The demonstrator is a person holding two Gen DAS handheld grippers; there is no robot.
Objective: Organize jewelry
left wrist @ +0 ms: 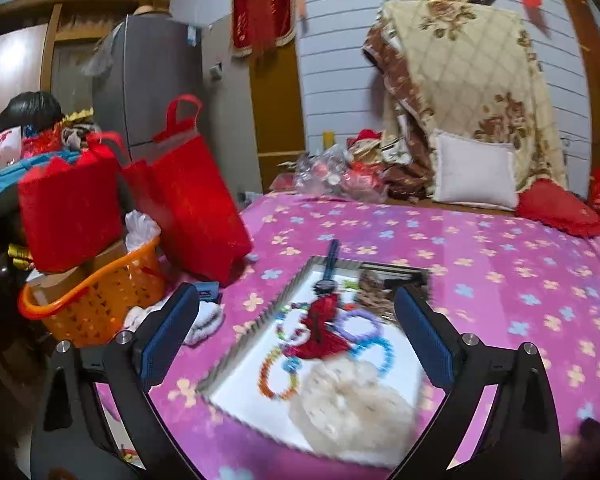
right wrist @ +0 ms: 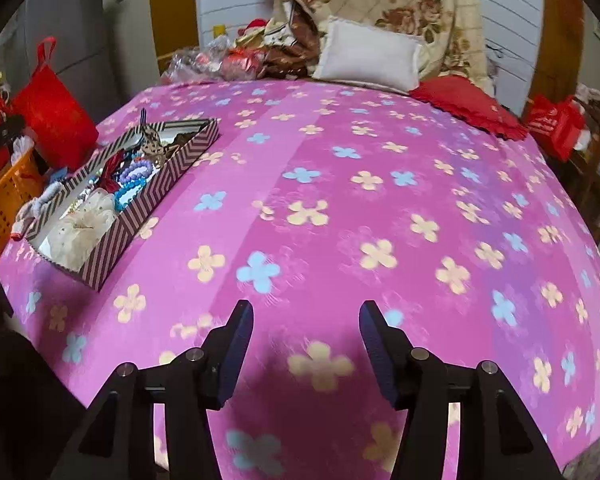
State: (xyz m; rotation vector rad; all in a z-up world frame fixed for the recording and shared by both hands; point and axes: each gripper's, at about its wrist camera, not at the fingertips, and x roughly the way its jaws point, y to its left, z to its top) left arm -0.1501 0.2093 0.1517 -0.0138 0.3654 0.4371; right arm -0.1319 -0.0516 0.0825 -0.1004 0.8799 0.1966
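At far left, an orange basket [left wrist: 96,304] sits beside the bed [right wrist: 340,200]. The striped tray [right wrist: 156,196] of bead bracelets [left wrist: 278,368] rests on the bed's left edge. Left hand-held gripper [left wrist: 296,340] hovers wide open above it; right hand-held gripper [right wrist: 306,344] hangs half-open, empty. Snagging tangled strands could drag several pieces out.

Left wrist view looks close over the striped box [left wrist: 260,312]; right wrist view faces the bedspread [right wrist: 340,200] — both share that box.

An orange basket [left wrist: 96,308] stands beside red bags [left wrist: 196,196].
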